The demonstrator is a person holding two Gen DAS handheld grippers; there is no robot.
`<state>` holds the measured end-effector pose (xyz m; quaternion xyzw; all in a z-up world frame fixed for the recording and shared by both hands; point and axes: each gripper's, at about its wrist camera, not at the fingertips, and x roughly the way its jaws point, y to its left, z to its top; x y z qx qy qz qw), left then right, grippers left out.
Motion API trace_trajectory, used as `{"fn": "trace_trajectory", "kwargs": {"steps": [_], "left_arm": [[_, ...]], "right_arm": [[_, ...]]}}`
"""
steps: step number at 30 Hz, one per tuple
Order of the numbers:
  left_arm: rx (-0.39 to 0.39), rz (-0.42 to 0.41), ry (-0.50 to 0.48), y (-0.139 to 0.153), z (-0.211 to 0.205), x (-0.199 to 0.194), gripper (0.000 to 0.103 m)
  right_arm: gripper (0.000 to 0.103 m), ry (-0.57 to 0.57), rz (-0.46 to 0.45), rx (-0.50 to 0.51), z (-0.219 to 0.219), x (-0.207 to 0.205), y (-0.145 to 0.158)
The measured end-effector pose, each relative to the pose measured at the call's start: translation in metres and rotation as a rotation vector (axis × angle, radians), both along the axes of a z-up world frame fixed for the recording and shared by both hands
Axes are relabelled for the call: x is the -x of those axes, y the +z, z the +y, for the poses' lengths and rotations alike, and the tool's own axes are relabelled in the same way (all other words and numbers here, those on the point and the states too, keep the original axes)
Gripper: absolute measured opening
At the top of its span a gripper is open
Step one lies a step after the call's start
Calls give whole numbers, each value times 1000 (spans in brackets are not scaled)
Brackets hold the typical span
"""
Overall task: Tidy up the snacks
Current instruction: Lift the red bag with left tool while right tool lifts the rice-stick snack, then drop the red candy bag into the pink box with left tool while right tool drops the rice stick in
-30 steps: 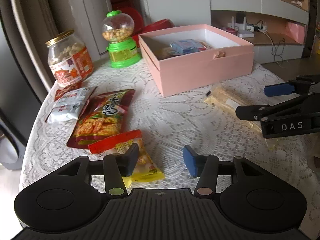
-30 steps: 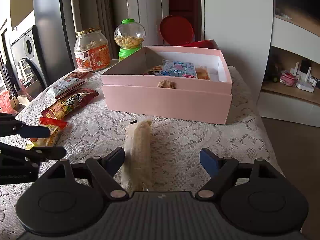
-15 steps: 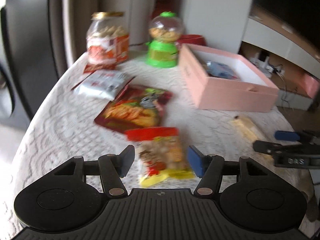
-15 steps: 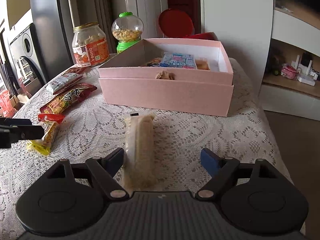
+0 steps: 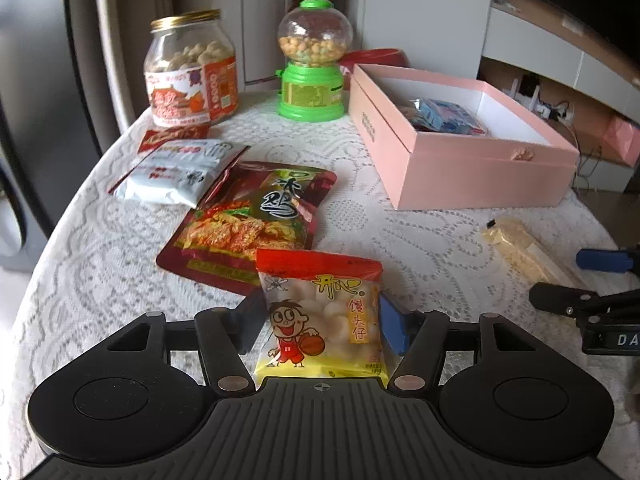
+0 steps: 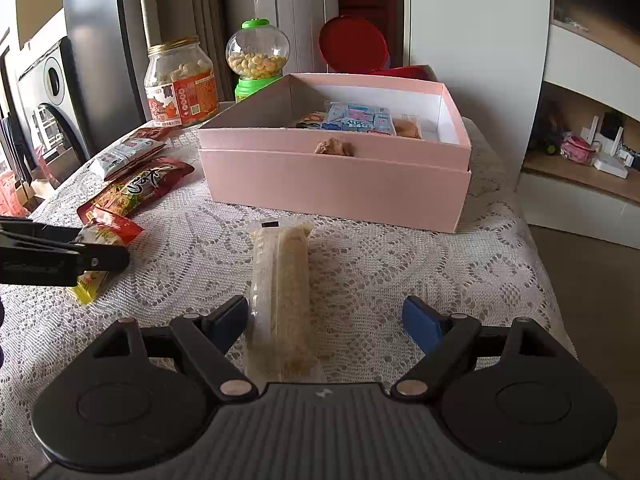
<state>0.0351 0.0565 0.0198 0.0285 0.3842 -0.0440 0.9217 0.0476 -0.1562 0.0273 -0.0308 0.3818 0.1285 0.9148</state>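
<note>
the left gripper (image 5: 320, 326) tilts down toward the bench (image 5: 400, 240) near its front edge, jaws apart and just been widening, with the yellow and red snack bag (image 5: 320, 312) lying flat between the fingers; whether the pads touch its sides cannot be told. the bag shows a cartoon boy with a basketball and chinese writing. the right gripper (image 6: 326, 322) also tilts down, jaws wide, straddling the pale cracker pack (image 6: 282, 300), which lies just beside its left finger and clear of the right one. the pink box (image 6: 332, 184) sits toward the far right edge. the right gripper carries the letters "da" in the left wrist view.
</note>
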Motion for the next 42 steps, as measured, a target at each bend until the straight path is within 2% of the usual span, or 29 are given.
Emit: {"fn": "trace_trajectory", "kwargs": {"steps": [3, 10, 15, 17, 20, 22, 24, 31, 34, 38, 42], "left_arm": [[-19, -3, -33, 0, -6, 5, 63], [-1, 14, -129, 1, -21, 20, 63], [-8, 24, -196, 0, -32, 22, 63], [-28, 15, -212, -1, -36, 24, 63], [1, 9, -211, -3, -33, 24, 63], [12, 2, -207, -4, -31, 24, 63], [-10, 0, -215, -4, -34, 25, 64], [-17, 25, -223, 0, -37, 23, 61], [-10, 34, -230, 3, -39, 21, 57], [79, 36, -259, 13, -39, 17, 56], [125, -15, -287, 36, -42, 3, 55]], "right_arm": [[85, 1, 0, 4, 1, -1, 0], [82, 15, -9, 42, 10, -4, -1], [61, 50, -43, 75, 18, 1, 0], [56, 67, -50, 84, 22, 3, 1], [53, 77, -44, 58, 21, 1, 0], [45, 65, -43, 42, 19, 1, 0], [29, 62, -49, 42, 18, 4, 1], [28, 59, 3, -13, 1, 10, 15], [28, 40, 12, -70, -14, 10, 29], [28, 25, 4, -106, -26, 9, 46], [28, 19, -57, -105, -32, 4, 74]]}}
